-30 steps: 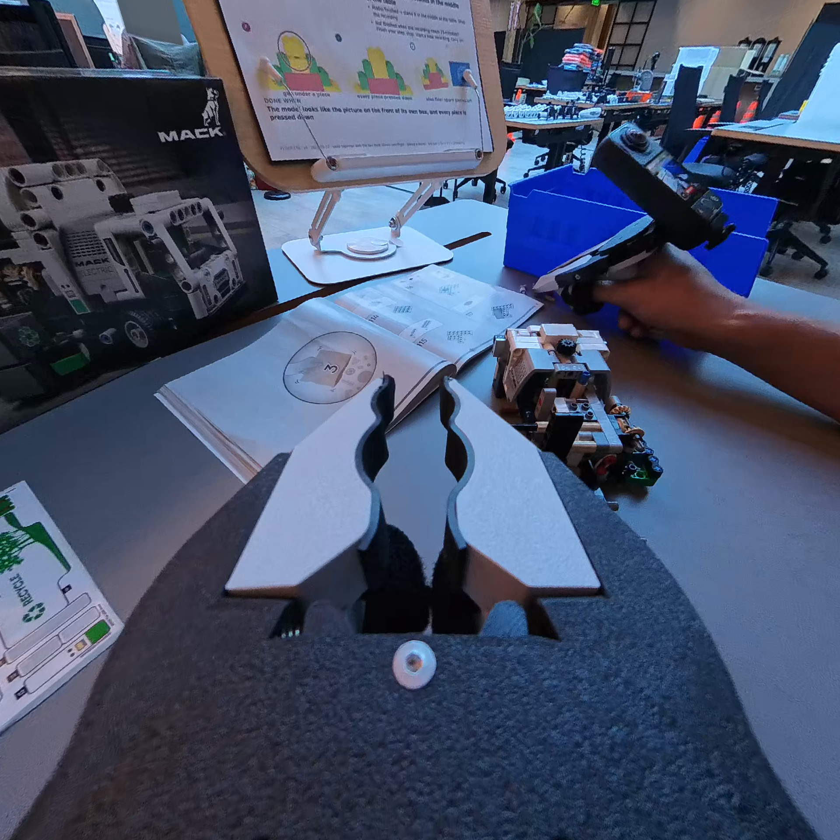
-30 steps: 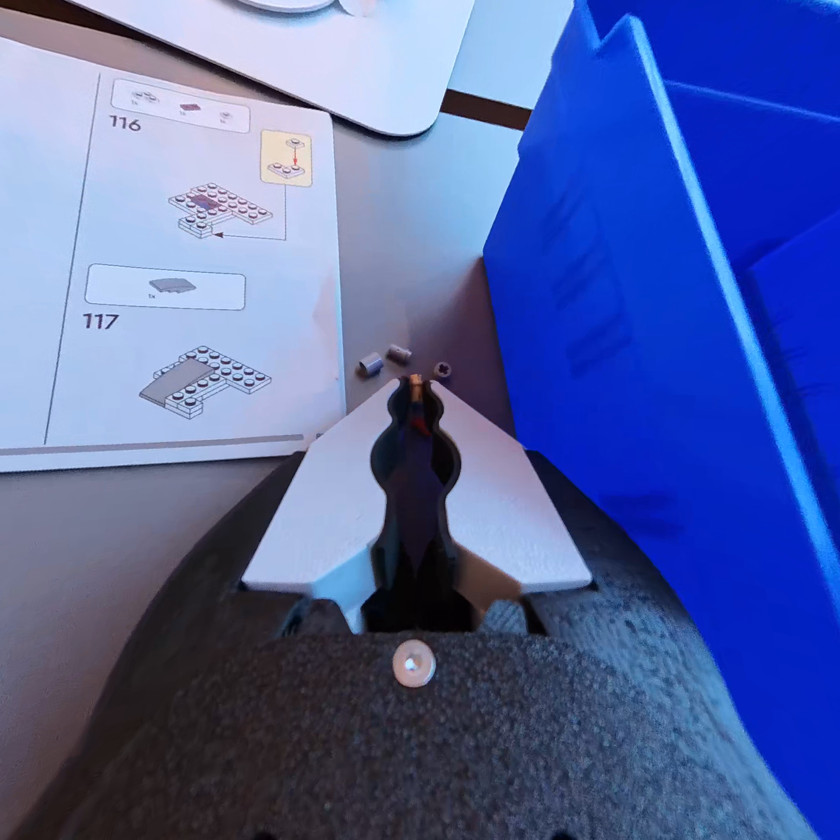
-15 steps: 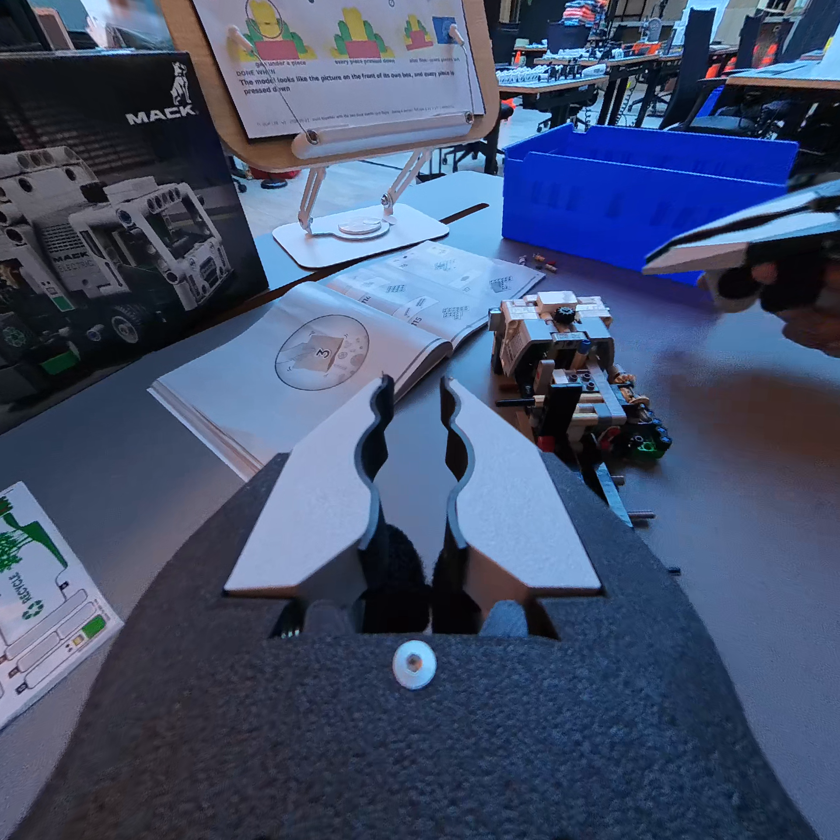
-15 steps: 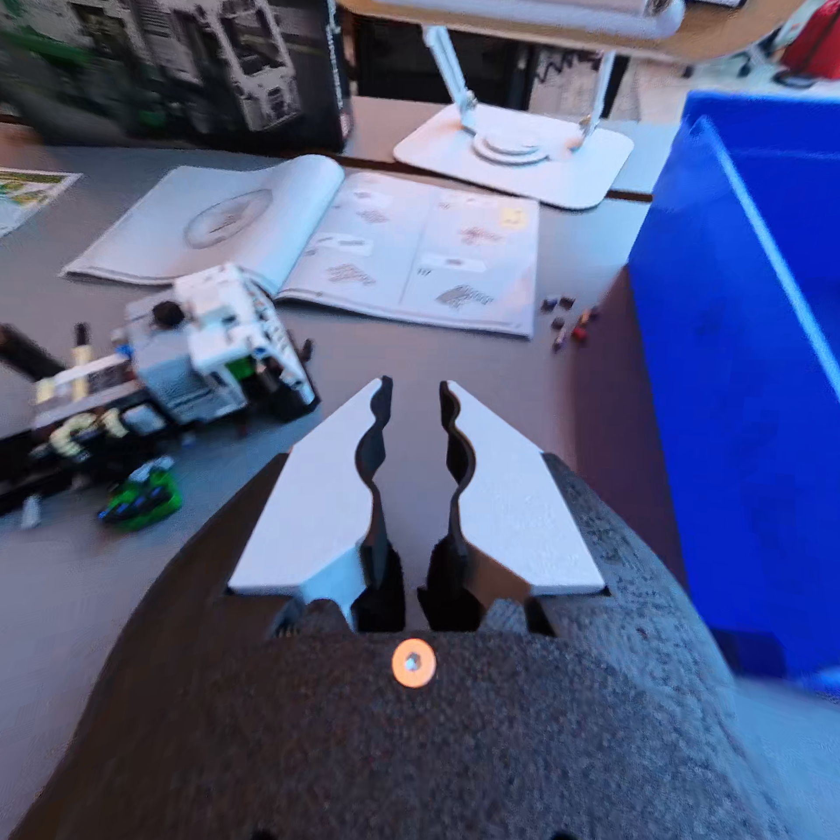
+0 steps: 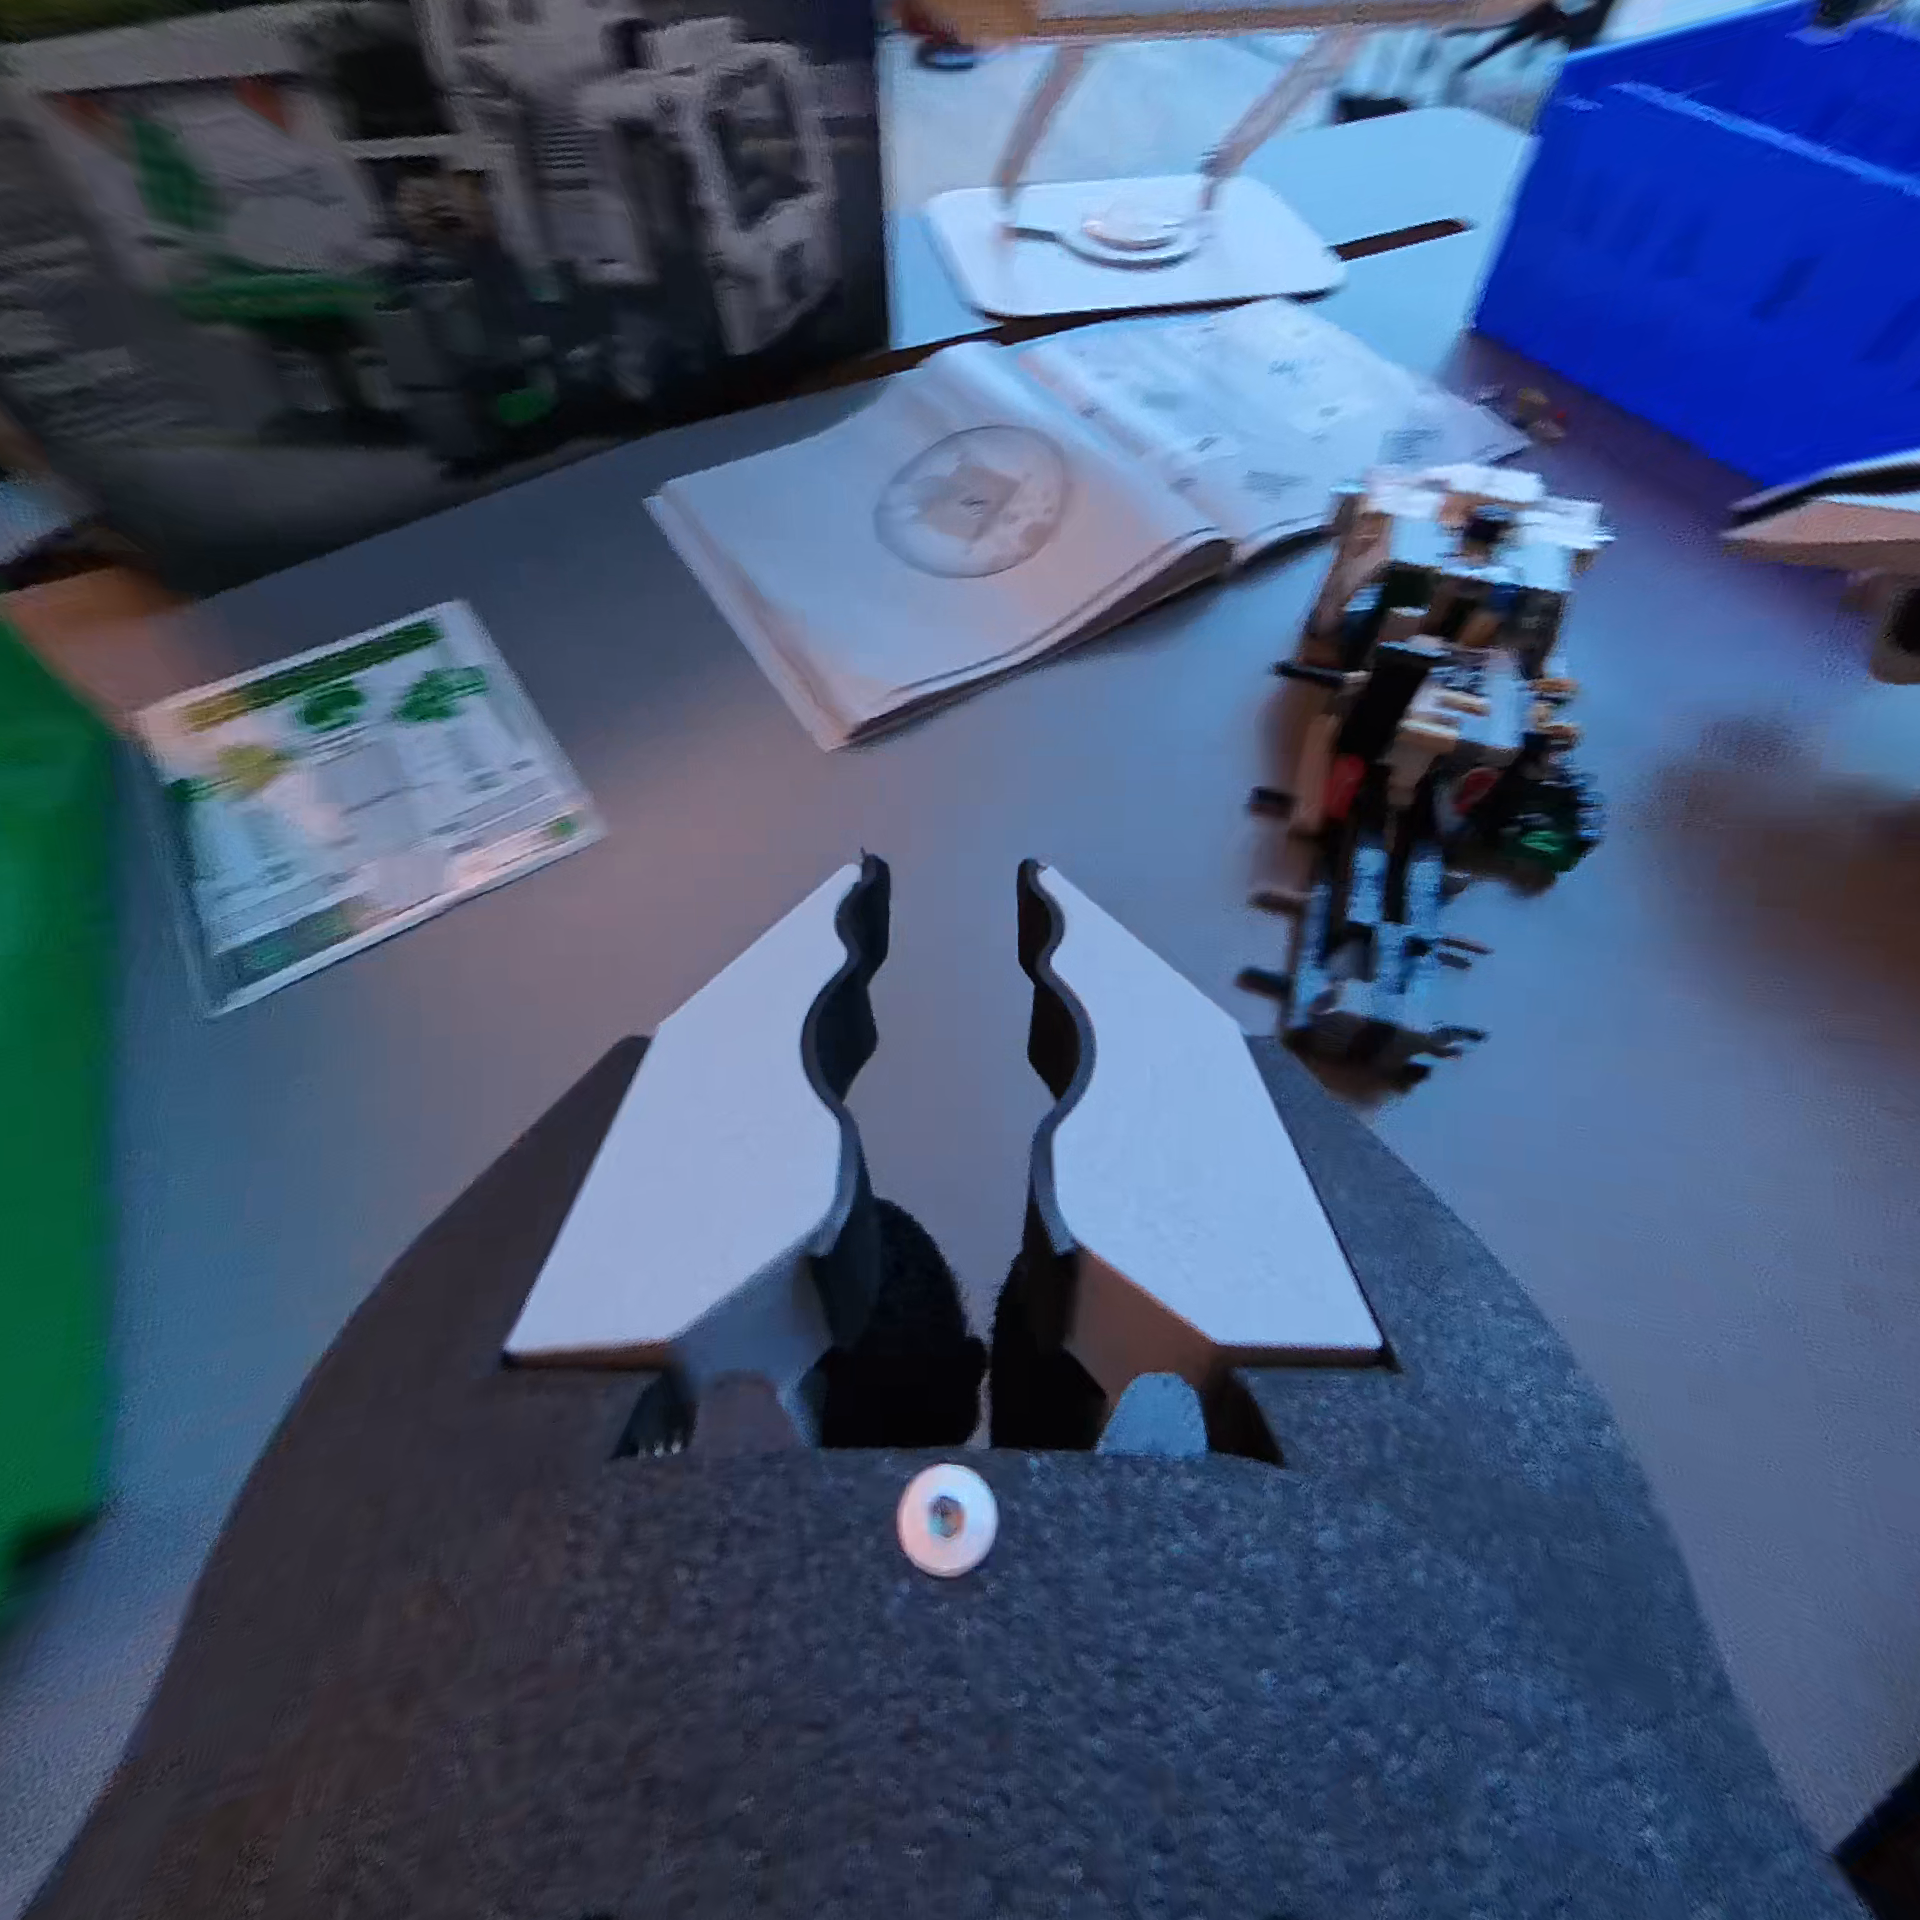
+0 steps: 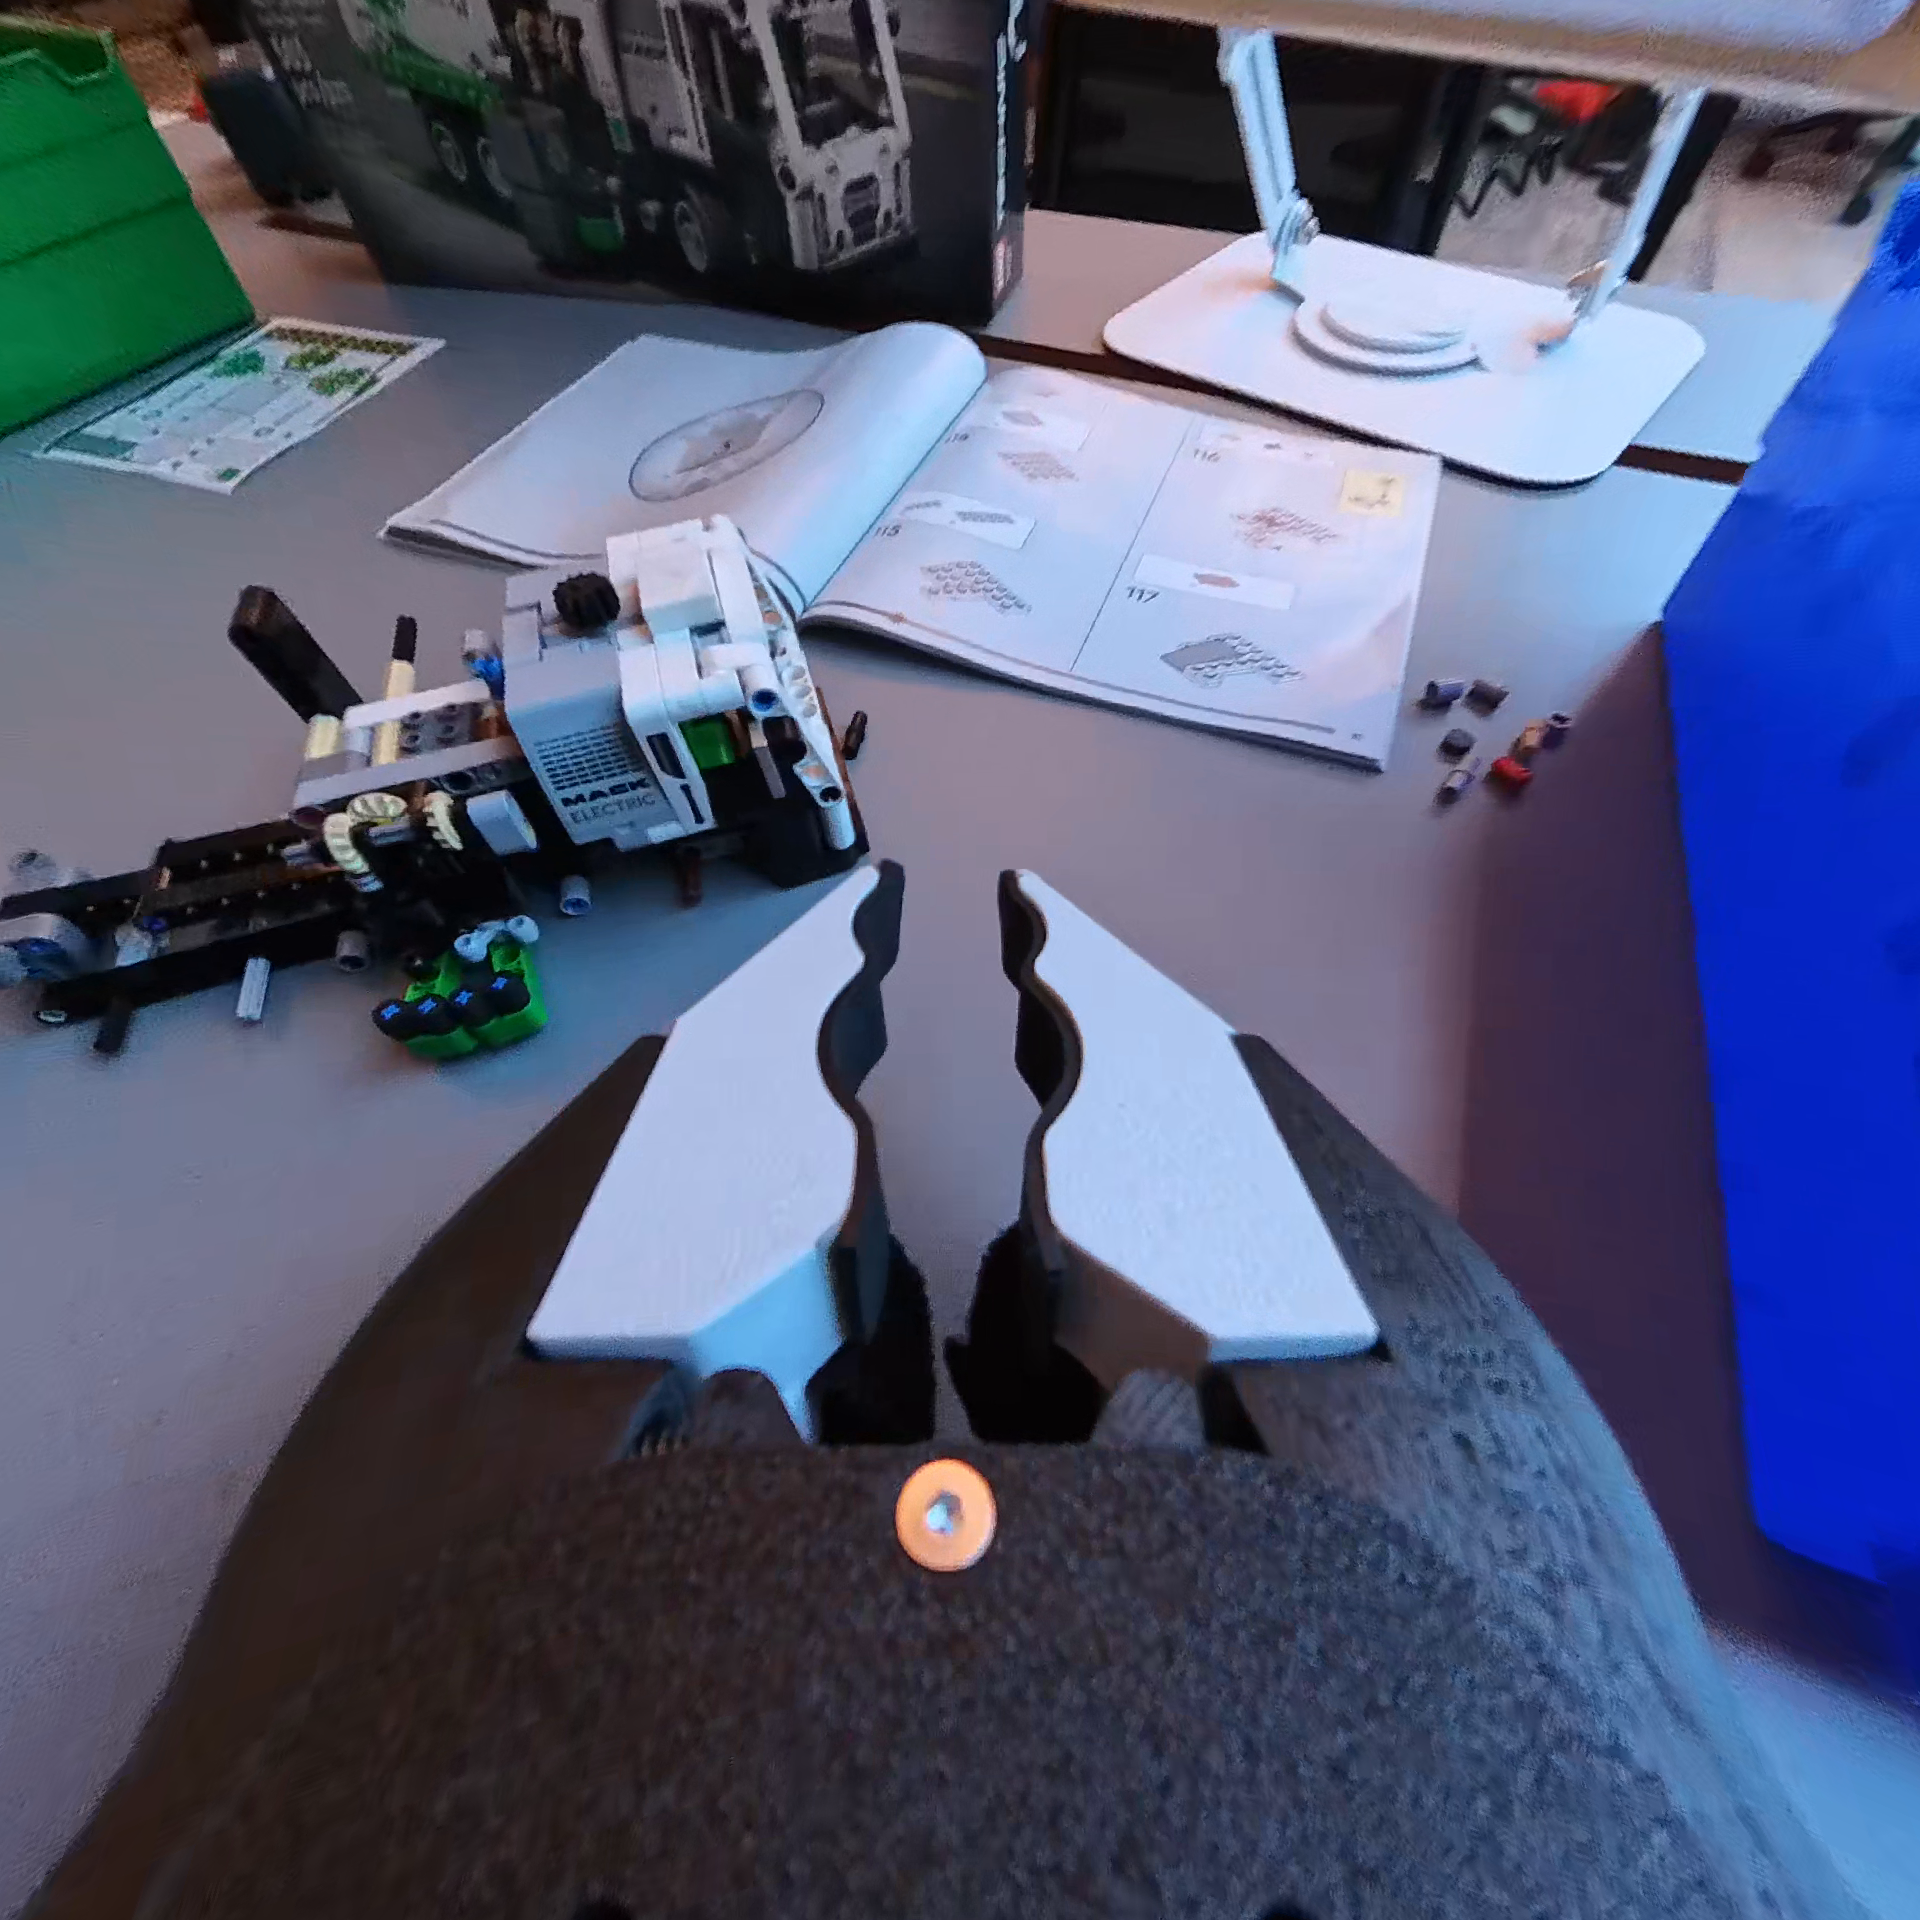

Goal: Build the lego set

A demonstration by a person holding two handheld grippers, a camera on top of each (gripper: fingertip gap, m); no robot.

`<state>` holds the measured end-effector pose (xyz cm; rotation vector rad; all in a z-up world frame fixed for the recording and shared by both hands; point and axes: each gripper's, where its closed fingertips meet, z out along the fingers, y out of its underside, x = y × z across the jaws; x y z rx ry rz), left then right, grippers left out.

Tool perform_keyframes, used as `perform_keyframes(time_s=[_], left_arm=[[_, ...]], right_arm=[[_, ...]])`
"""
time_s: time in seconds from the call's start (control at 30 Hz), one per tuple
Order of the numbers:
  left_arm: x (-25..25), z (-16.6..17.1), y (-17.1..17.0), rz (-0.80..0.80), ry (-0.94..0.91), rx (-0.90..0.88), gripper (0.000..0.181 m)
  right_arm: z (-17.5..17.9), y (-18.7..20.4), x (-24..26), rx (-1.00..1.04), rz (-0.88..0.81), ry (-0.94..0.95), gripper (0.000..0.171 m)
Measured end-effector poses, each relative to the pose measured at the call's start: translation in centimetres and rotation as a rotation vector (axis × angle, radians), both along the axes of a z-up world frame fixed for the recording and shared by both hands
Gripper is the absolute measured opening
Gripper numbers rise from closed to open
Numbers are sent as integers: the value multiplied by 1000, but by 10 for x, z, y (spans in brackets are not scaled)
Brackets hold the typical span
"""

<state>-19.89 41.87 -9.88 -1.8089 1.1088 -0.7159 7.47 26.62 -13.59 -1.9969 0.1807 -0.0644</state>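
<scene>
- Right now my left gripper (image 5: 948, 868) hangs above the grey table (image 5: 665, 1039) with its jaws spread apart and nothing between them.
- My right gripper (image 6: 943, 883) is likewise spread and empty, above bare tabletop just in front of the half-built lego truck (image 6: 665, 707).
- That truck model lies on the table to the left of my right gripper: a white and grey cab toward the booklet, a long black chassis trailing away to the left, with tan gears and pins along it.
- A small green and black piece (image 6: 462, 1003) sits on the table just beside the chassis, with a few loose pins near it.
- The open instruction booklet (image 6: 1039, 520) lies flat behind the truck, its near edge close to the cab.
- A handful of tiny loose parts (image 6: 1486, 732) lies between the booklet's right corner and the blue bin (image 6: 1808, 831), which stands at my right.
- Behind the booklet stand the dark set box (image 6: 665, 145) and the white base of a stand (image 6: 1403, 353).
- A sticker sheet (image 6: 239, 400) with green print lies at far left, beside a green bin (image 6: 94, 239).
- From the left wrist view the scene is blurred; the truck sits to the right of my left gripper, and the tip of my right gripper shows at the right edge.
</scene>
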Motion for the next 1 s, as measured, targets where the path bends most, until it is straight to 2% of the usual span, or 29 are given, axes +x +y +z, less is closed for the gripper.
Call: perform_keyframes(time_s=[0.1, 0.2, 0.3, 0.4, 0.53, 0.9, 1.0], left_arm=[[-65, 20, 39, 161, 85, 19, 24], [-143, 34, 94, 376, 119, -18, 24], [-219, 7, 148, 545, 202, -171, 30], [-254, -34, 184, 518, 354, -236, 32], [-244, -60, 204, 428, 344, -369, 32], [-211, -30, 208, 342, -225, -646, 28], [-207, -20, 216, 339, -350, -680, 17]], right_arm=[[-3, 5, -2, 18, 14, 13, 17], [-1, 8, -2, 31, 23, 23, 15], [5, 9, 1, 63, 14, 32, 12], [6, 9, 6, 63, 13, 49, 12], [11, 8, 13, 45, 15, 28, 12], [37, 18, 4, 29, 19, -89, 10], [63, 28, -14, 64, 60, -135, 10]])
